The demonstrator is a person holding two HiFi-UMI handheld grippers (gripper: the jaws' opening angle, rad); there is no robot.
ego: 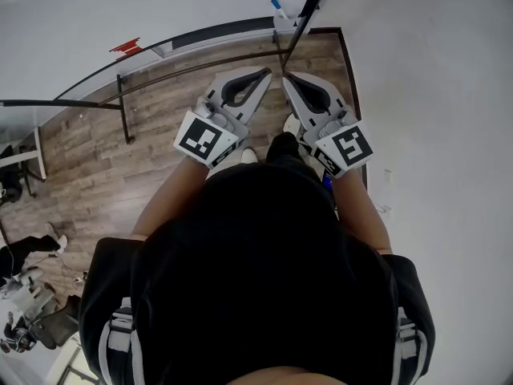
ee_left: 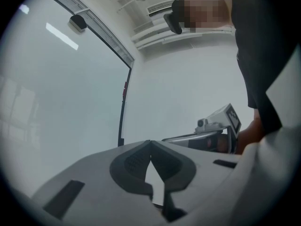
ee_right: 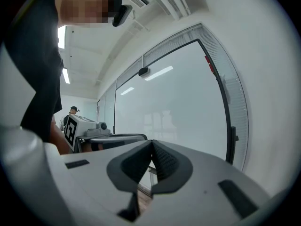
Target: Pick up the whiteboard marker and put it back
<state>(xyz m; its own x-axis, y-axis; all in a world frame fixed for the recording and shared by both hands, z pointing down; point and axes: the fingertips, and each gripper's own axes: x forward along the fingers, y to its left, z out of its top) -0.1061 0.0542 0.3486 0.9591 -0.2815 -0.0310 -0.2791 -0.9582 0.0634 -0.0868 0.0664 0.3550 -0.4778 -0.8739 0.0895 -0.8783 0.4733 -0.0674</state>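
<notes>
A whiteboard marker (ego: pixel 277 8) with a blue cap rests on a small grey holder (ego: pixel 286 24) at the whiteboard's lower edge, just beyond both grippers. My left gripper (ego: pixel 268 72) is shut with nothing in it, and its tips meet in the left gripper view (ee_left: pixel 150 142). My right gripper (ego: pixel 286 79) is also shut and empty, its jaws closed in the right gripper view (ee_right: pixel 151 142). The two grippers are held side by side with their tips nearly together, pointing level towards the board. Neither gripper view shows the marker.
The whiteboard (ee_right: pixel 178 112) with its dark frame (ee_left: pixel 123 112) stands ahead. A red object (ego: pixel 126 48) sits on the board's ledge at the left. Below is a wooden floor (ego: pixel 96 175) with a black stand (ego: pixel 124 111). A person (ee_right: pixel 73 111) stands far off.
</notes>
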